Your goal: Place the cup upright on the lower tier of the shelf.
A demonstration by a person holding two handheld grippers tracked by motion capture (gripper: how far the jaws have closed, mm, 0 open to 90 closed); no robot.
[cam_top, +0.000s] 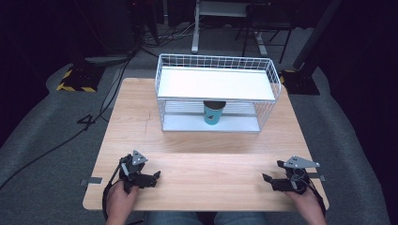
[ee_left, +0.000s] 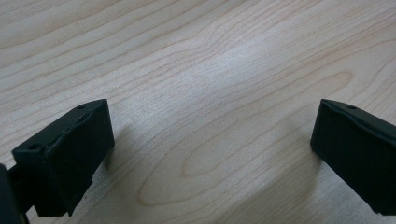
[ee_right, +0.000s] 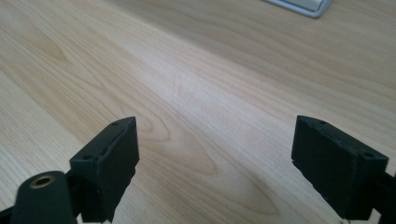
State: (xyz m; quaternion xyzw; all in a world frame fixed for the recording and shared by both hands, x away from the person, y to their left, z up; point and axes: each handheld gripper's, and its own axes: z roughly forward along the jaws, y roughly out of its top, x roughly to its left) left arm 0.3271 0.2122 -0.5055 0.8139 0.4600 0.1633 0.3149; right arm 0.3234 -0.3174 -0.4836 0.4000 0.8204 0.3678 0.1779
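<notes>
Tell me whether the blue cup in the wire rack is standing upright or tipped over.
Upright. The blue cup stands on the wire rack's lower shelf, dark rim at the top, just under the white upper shelf.

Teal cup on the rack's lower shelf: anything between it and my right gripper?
Nothing on the table between them. The cup sits under the rack's upper shelf, so the right gripper must enter from the open front.
</notes>
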